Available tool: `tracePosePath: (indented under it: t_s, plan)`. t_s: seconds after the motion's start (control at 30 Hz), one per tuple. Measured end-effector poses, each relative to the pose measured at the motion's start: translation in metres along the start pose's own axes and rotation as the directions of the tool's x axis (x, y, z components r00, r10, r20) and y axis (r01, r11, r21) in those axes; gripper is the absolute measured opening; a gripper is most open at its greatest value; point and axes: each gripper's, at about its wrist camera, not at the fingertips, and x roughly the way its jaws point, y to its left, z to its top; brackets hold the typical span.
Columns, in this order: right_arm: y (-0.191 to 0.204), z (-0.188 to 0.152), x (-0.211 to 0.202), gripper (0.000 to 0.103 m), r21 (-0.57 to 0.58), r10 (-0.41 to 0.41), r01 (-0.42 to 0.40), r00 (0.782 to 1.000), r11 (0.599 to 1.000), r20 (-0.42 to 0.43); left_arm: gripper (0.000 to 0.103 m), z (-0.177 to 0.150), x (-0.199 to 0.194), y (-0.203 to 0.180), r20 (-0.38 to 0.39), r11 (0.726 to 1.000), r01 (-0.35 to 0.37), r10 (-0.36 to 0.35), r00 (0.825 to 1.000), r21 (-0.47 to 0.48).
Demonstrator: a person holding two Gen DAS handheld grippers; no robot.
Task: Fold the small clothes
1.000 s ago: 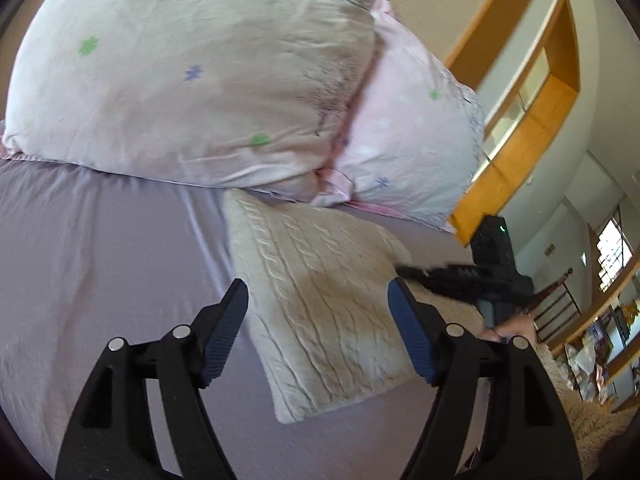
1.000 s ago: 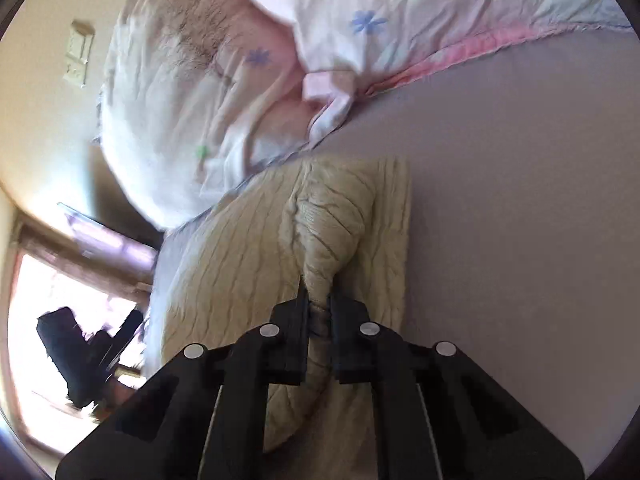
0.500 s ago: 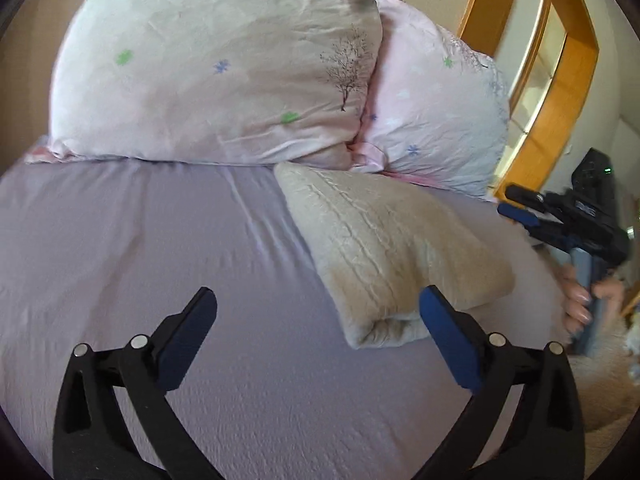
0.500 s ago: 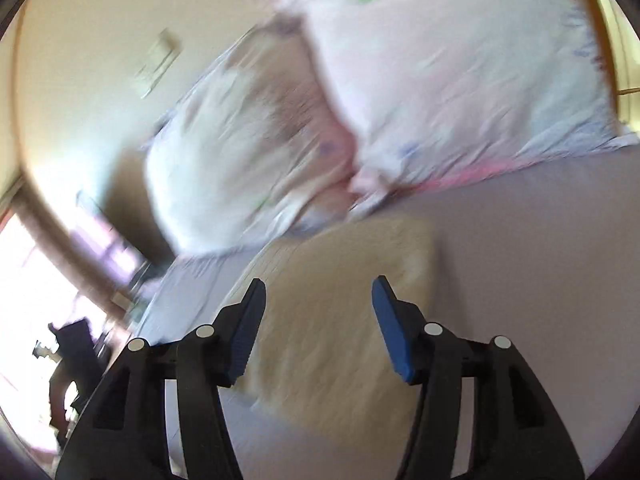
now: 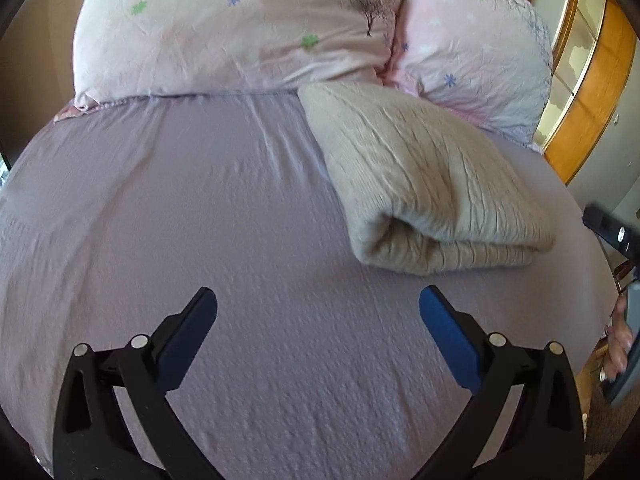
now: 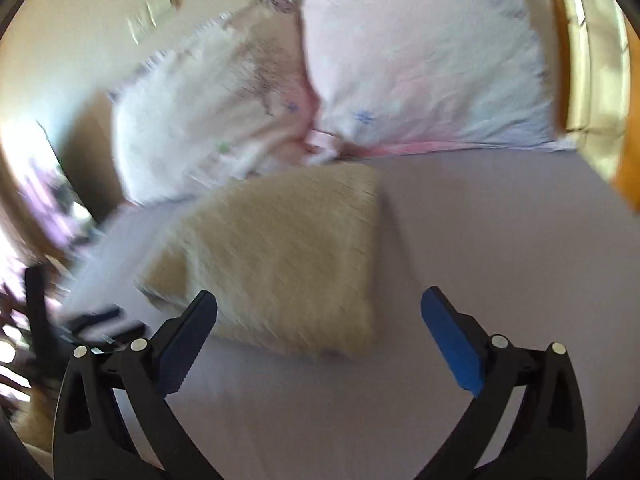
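Note:
A cream cable-knit sweater (image 5: 420, 180) lies folded on the lilac bed sheet (image 5: 180, 220), its far end against the pillows. It also shows blurred in the right wrist view (image 6: 288, 256). My left gripper (image 5: 318, 328) is open and empty, held above the sheet a little short of the fold and to its left. My right gripper (image 6: 318, 328) is open and empty, just short of the sweater's near edge. The right gripper's body (image 5: 612, 236) shows at the far right of the left wrist view, beyond the bed's edge.
Two pale pink flowered pillows (image 5: 240, 28) (image 5: 472, 48) lie at the head of the bed. A wooden frame (image 5: 592, 92) stands at the right past the bed's edge. The right wrist view is motion-blurred.
My right gripper has let go of the sweater, opened wide and drawn back. My left gripper has pulled back from over the sweater toward the near side of the bed.

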Motion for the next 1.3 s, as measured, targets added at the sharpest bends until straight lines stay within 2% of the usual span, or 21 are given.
tracePosePath:
  t_s: [0.03, 0.17, 0.3, 0.37, 0.5, 0.7, 0.83, 0.9, 1.3]
  plan:
    - [0.007, -0.006, 0.003, 0.102, -0.019, -0.038, 0.038, 0.999, 0.999, -0.016, 0.101, 0.001, 0.002, -0.003, -0.013, 1.0, -0.008, 0.008, 1.0, 0.003]
    - [0.022, -0.031, 0.02, 0.102, -0.066, -0.065, 0.061, 0.996, 0.996, -0.066, 0.101, -0.002, 0.014, -0.014, -0.062, 0.999, -0.037, 0.039, 0.997, 0.03]
    - [0.027, -0.05, 0.038, 0.102, -0.096, -0.114, 0.103, 0.987, 0.99, -0.115, 0.101, -0.007, 0.019, -0.026, -0.062, 0.992, -0.097, 0.102, 0.993, 0.079]
    - [0.031, -0.053, 0.045, 0.102, -0.091, -0.108, 0.095, 0.984, 0.991, -0.139, 0.101, -0.008, 0.021, -0.03, -0.063, 0.987, -0.125, 0.132, 0.989, 0.099]
    - [0.04, -0.058, 0.05, 0.102, -0.103, -0.138, 0.123, 0.978, 0.987, -0.158, 0.101, -0.007, 0.024, -0.029, -0.067, 0.987, -0.131, 0.137, 0.988, 0.089]
    - [0.04, -0.058, 0.051, 0.102, -0.099, -0.128, 0.113, 0.978, 0.989, -0.162, 0.101, -0.004, 0.029, -0.027, -0.086, 0.987, -0.123, 0.131, 0.988, 0.1]
    - [0.04, -0.058, 0.052, 0.102, -0.127, -0.103, 0.084, 0.982, 0.988, -0.157, 0.101, -0.007, 0.028, -0.026, -0.054, 0.987, -0.114, 0.121, 0.991, 0.112]
    - [0.039, -0.057, 0.051, 0.102, -0.129, -0.096, 0.076, 0.984, 0.989, -0.151, 0.101, -0.014, 0.024, -0.027, -0.001, 0.987, -0.116, 0.117, 0.993, 0.112]
    - [0.042, -0.057, 0.052, 0.102, -0.13, -0.095, 0.076, 0.985, 0.989, -0.147, 0.101, -0.01, 0.025, -0.028, -0.007, 0.987, -0.113, 0.115, 0.993, 0.114]
